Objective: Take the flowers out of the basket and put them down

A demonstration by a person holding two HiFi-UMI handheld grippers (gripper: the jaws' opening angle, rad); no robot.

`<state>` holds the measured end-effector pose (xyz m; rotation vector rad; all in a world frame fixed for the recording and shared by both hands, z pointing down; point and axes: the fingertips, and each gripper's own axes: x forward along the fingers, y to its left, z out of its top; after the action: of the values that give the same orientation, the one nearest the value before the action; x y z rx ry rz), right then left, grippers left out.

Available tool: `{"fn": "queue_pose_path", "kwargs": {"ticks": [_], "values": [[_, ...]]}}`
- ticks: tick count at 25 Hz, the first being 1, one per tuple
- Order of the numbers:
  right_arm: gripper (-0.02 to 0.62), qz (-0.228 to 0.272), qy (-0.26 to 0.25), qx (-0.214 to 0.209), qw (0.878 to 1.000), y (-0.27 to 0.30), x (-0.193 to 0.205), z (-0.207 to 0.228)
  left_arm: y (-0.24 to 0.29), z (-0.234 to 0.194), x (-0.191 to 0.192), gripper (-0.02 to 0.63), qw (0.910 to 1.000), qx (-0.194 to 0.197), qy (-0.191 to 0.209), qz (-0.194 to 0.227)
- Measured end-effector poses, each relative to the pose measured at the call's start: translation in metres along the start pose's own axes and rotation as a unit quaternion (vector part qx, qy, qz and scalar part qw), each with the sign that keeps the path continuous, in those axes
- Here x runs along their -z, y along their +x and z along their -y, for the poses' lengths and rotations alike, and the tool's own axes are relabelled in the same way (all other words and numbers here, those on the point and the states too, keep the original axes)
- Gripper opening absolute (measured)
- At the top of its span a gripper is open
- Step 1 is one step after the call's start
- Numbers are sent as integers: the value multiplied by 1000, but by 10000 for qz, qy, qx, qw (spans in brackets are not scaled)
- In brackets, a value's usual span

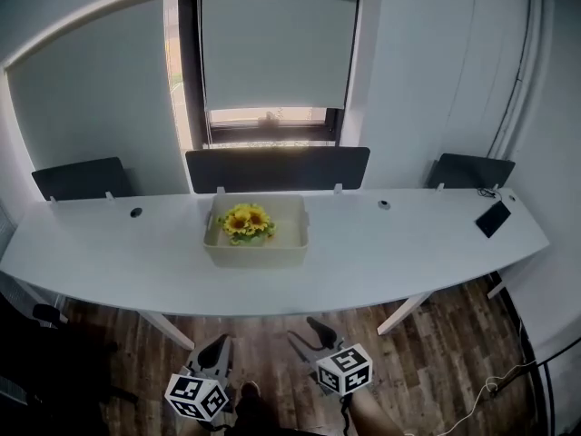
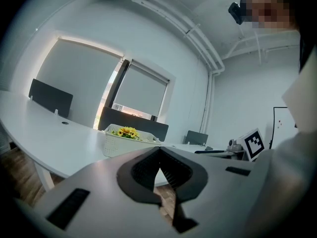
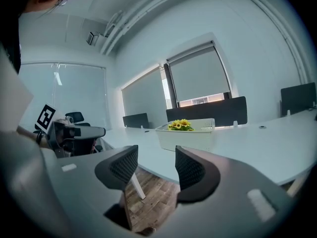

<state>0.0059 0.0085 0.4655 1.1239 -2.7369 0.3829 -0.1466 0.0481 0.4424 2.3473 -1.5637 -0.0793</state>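
Note:
A bunch of yellow sunflowers [image 1: 246,222] lies in a white plastic basket [image 1: 257,254] at the middle of the long white table [image 1: 390,252]. Both grippers hang low over the wooden floor, well short of the table's front edge. My left gripper [image 1: 213,357] has its jaws touching at the tips with nothing in them, as the left gripper view [image 2: 159,155] shows. In the right gripper view, my right gripper [image 3: 156,155] stands open with an empty gap. The flowers [image 3: 180,125] and basket [image 3: 190,138] lie far ahead of it. They also lie far from the left gripper, flowers [image 2: 125,131] above the basket wall [image 2: 121,145].
Dark divider panels [image 1: 277,168] stand along the table's far edge below a window with a drawn blind. A black phone [image 1: 493,218] lies near the table's right end. White table legs [image 1: 404,312] slant down to the wooden floor [image 1: 436,361].

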Motion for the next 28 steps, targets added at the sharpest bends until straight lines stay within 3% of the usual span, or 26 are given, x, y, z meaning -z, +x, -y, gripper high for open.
{"fn": "queue_pose_path", "kwargs": {"ticks": [6, 12, 17, 25, 28], "values": [[258, 46, -19, 70, 10000, 61, -29, 19, 50, -43, -15, 9, 9997, 224, -33, -91], [436, 10, 63, 139, 9999, 129, -53, 34, 90, -87, -41, 9, 9990, 406, 172, -100], [502, -266, 24, 164, 9995, 172, -57, 39, 111, -126, -54, 9, 9988, 428, 170, -144], [514, -217, 305, 448, 9983, 196, -59, 54, 135, -163, -59, 9, 9974, 645, 188, -269], [512, -151, 167, 619, 9978, 191, -64, 65, 142, -168, -63, 9, 9975, 655, 80, -235]]}}
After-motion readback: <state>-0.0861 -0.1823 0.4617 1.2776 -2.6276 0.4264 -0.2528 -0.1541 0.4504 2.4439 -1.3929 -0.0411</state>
